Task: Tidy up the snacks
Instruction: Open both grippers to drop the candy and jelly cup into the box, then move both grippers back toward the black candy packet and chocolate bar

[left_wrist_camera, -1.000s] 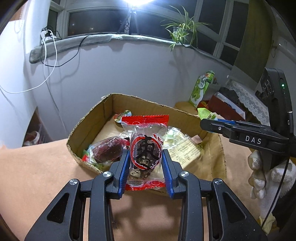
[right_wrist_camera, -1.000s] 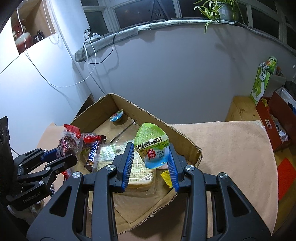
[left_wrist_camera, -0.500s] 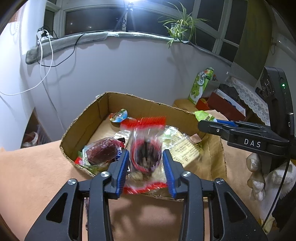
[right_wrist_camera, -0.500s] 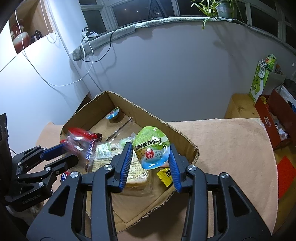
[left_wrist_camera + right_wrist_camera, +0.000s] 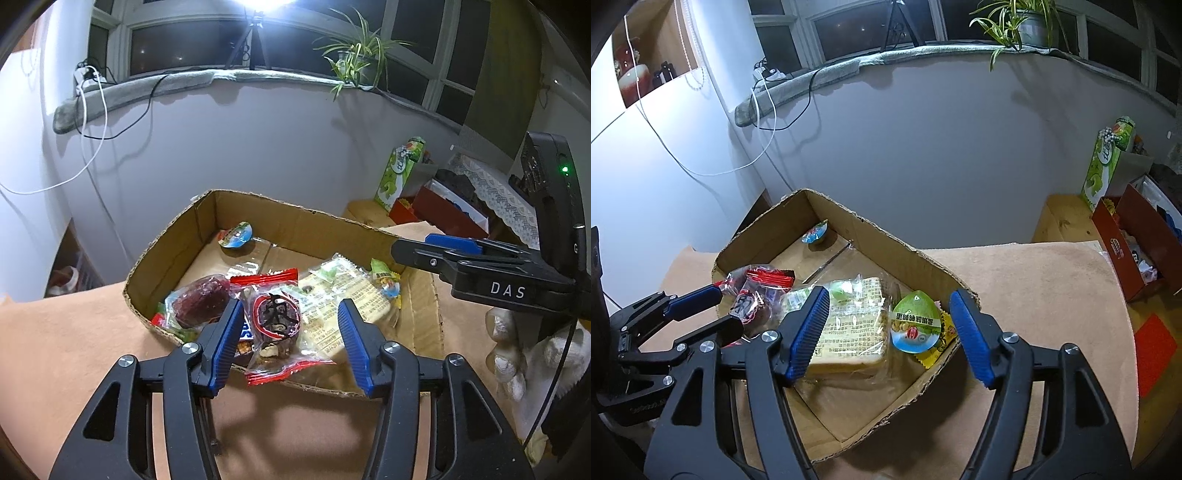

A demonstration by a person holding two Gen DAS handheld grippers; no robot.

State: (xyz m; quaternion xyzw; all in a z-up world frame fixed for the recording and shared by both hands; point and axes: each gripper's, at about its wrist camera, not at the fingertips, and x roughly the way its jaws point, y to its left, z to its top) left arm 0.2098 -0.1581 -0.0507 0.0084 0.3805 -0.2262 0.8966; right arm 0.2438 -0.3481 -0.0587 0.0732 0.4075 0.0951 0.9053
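A shallow cardboard box (image 5: 295, 221) (image 5: 871, 229) of snacks sits on the tan cloth. My left gripper (image 5: 290, 334) is open over the box's near edge. The red-edged dark cake packet (image 5: 275, 321) (image 5: 753, 299) lies loose between its jaws, on the other snacks. My right gripper (image 5: 890, 332) is open over the box's right end. The green-lidded jelly cup (image 5: 915, 325) lies in the box between its jaws, beside the wrapped bread slice (image 5: 849, 325) (image 5: 343, 295). The right gripper also shows in the left wrist view (image 5: 443, 245).
In the box also lie a dark red wrapped cake (image 5: 201, 301), a small blue-lidded cup (image 5: 236, 236) (image 5: 814, 234) and a yellow wrapper (image 5: 940, 343). A green carton (image 5: 1106, 162) and a red box (image 5: 1134, 243) stand at the right. A grey wall rises behind the box.
Both grippers have opened. The red-edged packet dropped from the left gripper into the box, and the green-lidded cup dropped from the right gripper into the box.
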